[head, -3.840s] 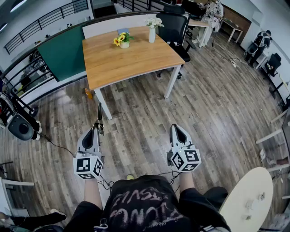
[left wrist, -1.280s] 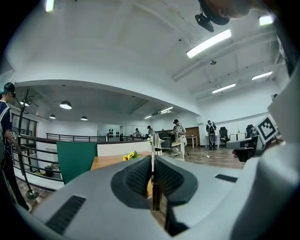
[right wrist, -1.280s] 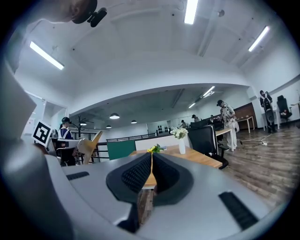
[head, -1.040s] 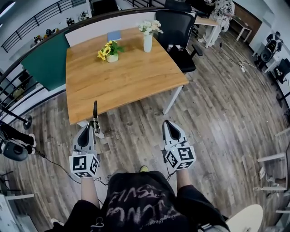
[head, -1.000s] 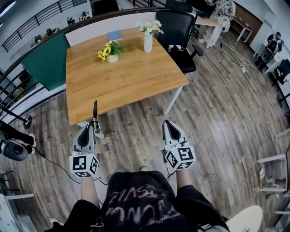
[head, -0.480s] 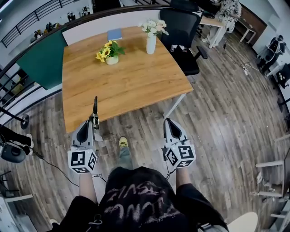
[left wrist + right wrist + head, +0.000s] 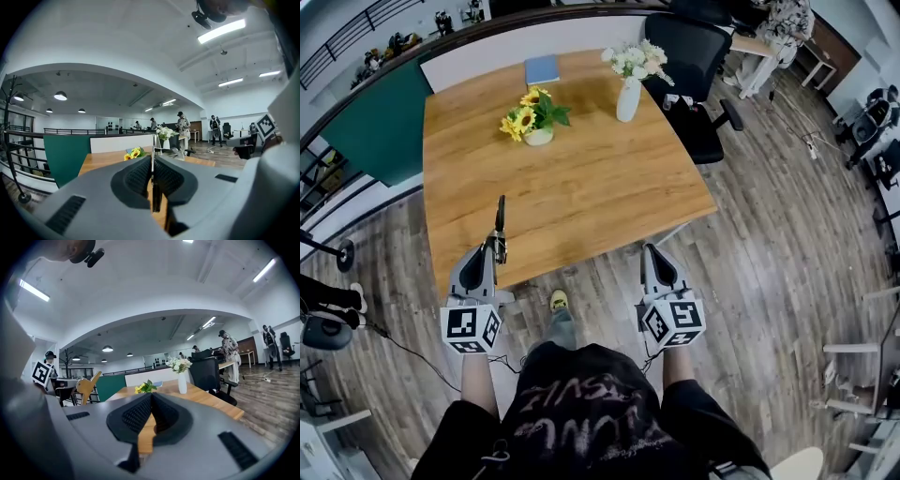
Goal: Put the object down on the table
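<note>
**Thin object held at the table's near edge**

We saw the left gripper (image 7: 494,248) clamped on a thin dark object (image 7: 500,223). Its jaws were nearly together, with the slim strip pinched upright between the ribbed pads (image 7: 138,176). From the head view the object pointed out across the near edge of the wooden table (image 7: 609,187). The right gripper (image 7: 649,253) hung beside it, jaws closed together on nothing. Farther back on the table stood a sunflower pot (image 7: 534,122) and a white vase (image 7: 628,94).

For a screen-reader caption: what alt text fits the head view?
Left tool clamps a thin dark flat object over the near edge of a light wooden table; the right tool is shut and empty.
</note>
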{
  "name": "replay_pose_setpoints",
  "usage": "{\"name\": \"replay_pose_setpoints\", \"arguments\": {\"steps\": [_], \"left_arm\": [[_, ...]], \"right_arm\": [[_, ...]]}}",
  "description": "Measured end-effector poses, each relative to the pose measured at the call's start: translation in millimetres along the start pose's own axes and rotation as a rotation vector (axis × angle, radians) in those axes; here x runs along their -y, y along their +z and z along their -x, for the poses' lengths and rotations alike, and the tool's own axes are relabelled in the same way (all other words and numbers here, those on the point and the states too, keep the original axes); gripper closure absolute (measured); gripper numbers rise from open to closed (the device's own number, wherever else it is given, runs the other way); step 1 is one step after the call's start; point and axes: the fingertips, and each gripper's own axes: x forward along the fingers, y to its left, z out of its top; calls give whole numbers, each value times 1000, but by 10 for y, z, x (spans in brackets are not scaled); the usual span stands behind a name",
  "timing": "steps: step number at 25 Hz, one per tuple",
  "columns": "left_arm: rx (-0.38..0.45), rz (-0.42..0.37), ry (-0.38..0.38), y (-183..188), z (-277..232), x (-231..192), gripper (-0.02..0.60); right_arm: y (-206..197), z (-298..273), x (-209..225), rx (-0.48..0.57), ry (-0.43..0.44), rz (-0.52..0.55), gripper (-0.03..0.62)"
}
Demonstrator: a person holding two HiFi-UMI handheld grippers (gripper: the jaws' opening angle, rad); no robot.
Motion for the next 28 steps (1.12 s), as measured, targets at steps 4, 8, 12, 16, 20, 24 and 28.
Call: {"name": "replay_pose_setpoints", "arguments": {"steps": [4,8,12,16,20,24,28], "left_arm": [[-10,-3,-32,64,-456,-242,560],[-9,-11,-66,164,-900,-485,560],[-20,-11,-113,181,-1281,-663,560],[-29,-10,-148,161,-1618,-811,560],[-38,-16,-180,139,-1876,-866,560],[-56,-38,-204,87,-2022,-868,560],[-57,-46,-216,81,-2123,-849,560]], "right_arm": [[88,-439,29,-5,-26,-2,589],[159,-873,25,-13,-49,-2,589],[227,-1243,18,-18,-77,-1,589],[233,-1529,25,-27,-110,12,588],[245,-1666,62,-41,-135,26,588],[272,-1753,102,-45,-153,32,588],[302,-1860,102,-37,-145,51,588]]}}
